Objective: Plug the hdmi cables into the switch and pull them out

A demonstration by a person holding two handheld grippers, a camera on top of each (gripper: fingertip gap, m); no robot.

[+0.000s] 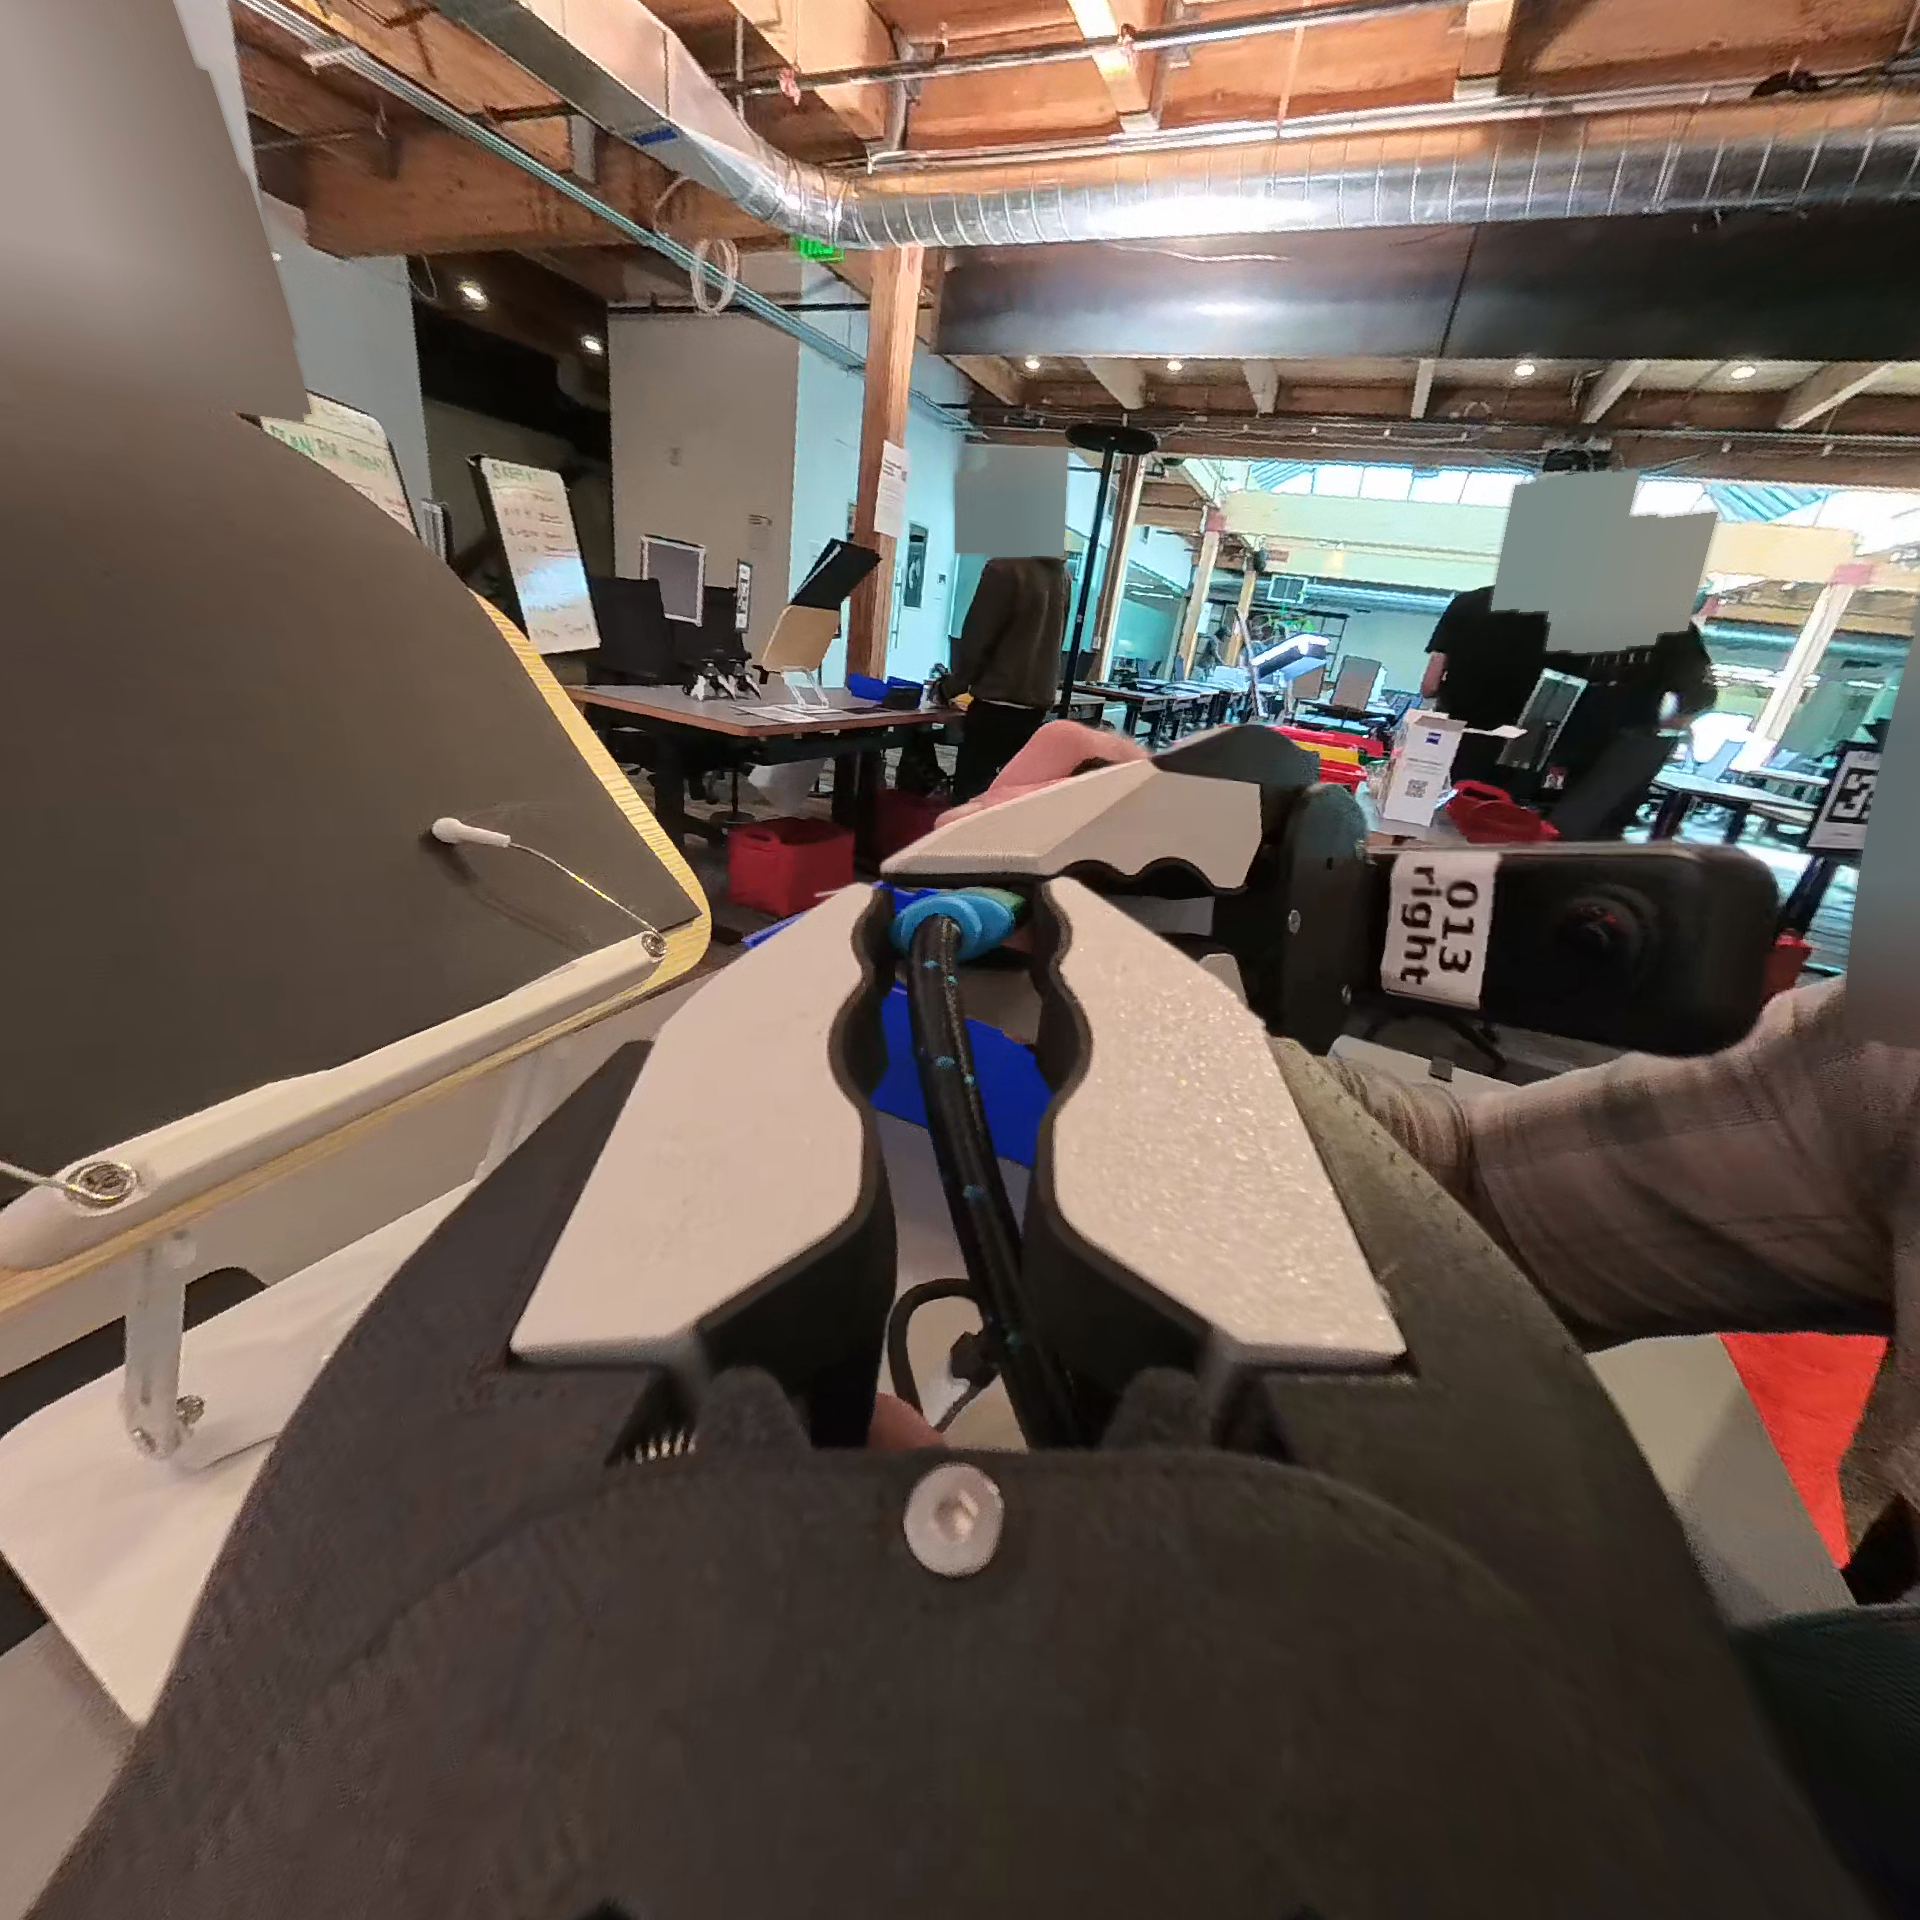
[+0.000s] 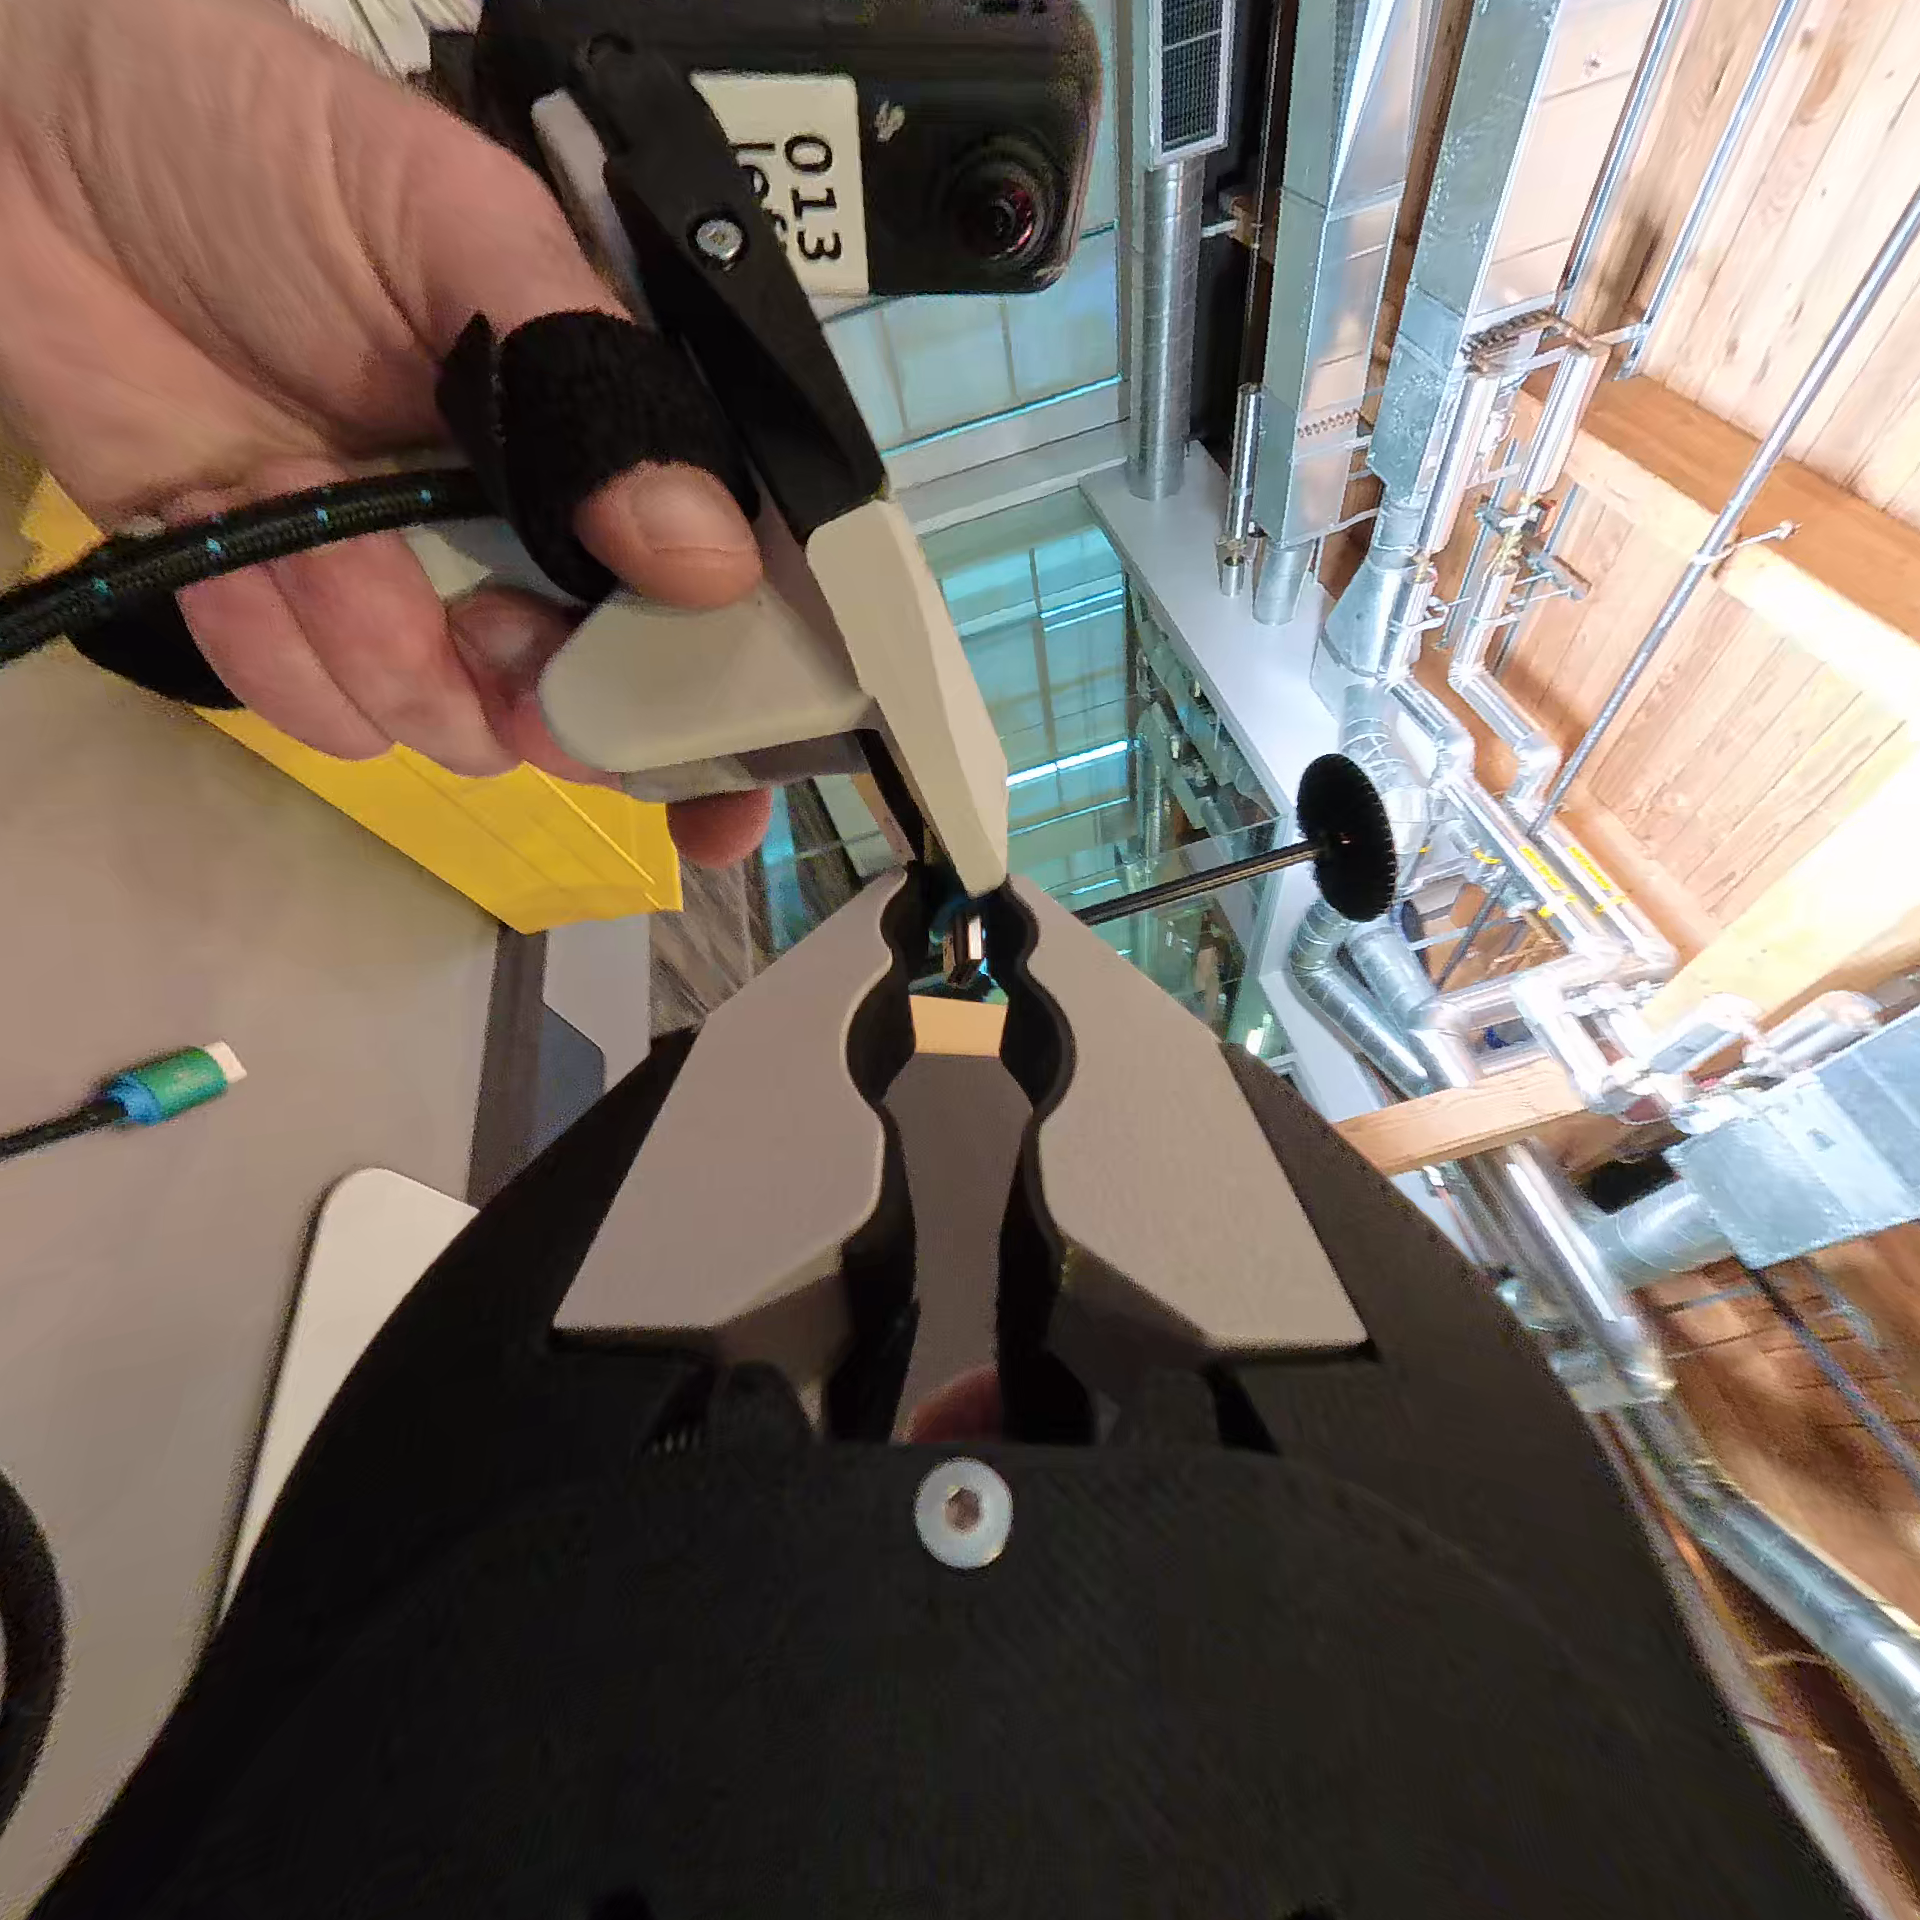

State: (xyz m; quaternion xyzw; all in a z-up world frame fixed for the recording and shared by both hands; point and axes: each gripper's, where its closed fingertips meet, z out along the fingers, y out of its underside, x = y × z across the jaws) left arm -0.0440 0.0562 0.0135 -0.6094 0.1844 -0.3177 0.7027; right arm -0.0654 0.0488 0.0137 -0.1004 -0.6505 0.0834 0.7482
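Two grippers meet: left gripper (image 1: 951, 914) fingers clench a braided cable's plug (image 1: 951, 920); right gripper (image 2: 961, 935) fingers clench a small metal connector (image 2: 966, 951); spare plug (image 2: 177, 1081) at nine o'clock on the bench (image 2: 208, 883).

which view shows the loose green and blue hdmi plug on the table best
The right wrist view: the green and blue HDMI plug lies unobstructed on the grey table at left. The left wrist view doesn't show it.

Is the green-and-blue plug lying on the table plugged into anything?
No. The plug lies loose on the table, its white tip bare.
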